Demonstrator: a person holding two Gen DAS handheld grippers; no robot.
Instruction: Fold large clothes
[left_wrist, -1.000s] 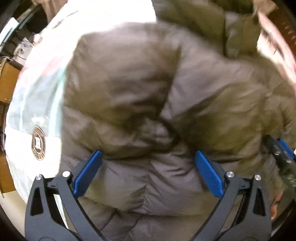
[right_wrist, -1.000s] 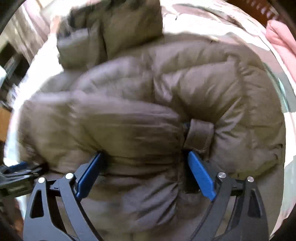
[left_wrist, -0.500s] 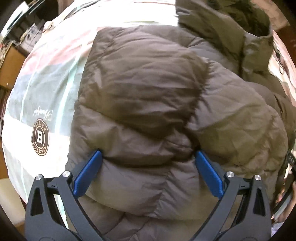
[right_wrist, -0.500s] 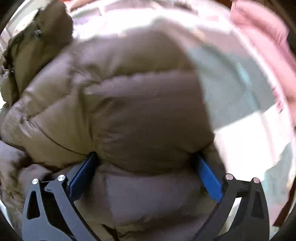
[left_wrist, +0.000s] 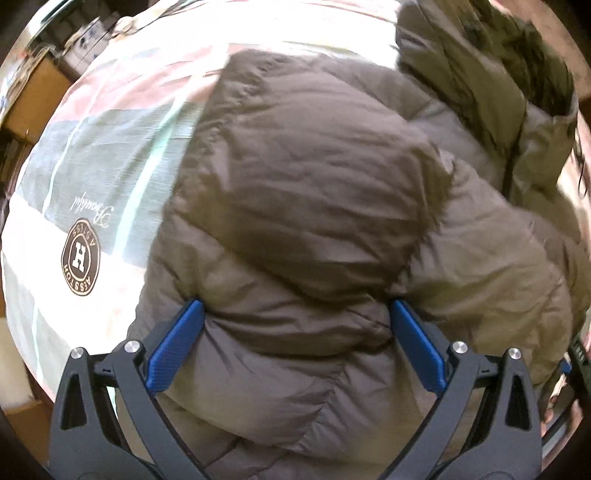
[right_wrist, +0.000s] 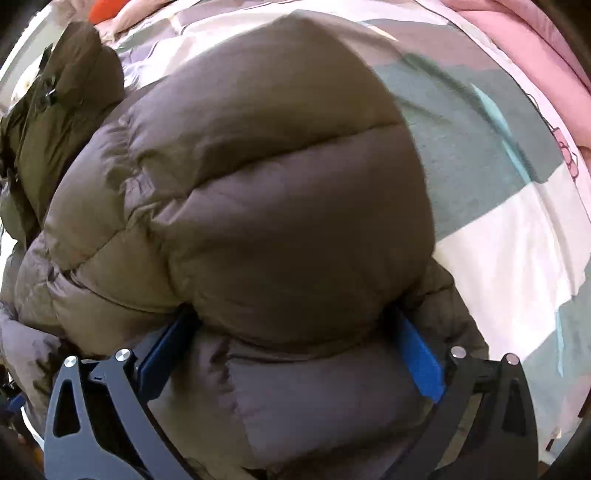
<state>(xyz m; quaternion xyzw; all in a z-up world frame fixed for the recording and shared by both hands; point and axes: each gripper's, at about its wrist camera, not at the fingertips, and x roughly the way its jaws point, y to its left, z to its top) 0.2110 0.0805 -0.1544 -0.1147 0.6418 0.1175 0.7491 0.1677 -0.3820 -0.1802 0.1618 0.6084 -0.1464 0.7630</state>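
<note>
Both grippers, left (left_wrist: 293, 343) and right (right_wrist: 291, 350), spread wide, straddle the puffy, springy jacket (left_wrist: 314, 206) at lower centre; likely light, best gripped at seams.

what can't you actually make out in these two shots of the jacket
- Left gripper: the jacket bulges between the wide-apart fingers; whether they pinch it is unclear.
- Right gripper: its fingertips are buried in the jacket; same doubt.
- Jacket's near edge: cut off by the bottom edge in both views.
- Quilt logo: small lettering, partly unreadable, left view.
- Hood: dark folds, details unclear, right view.
</note>
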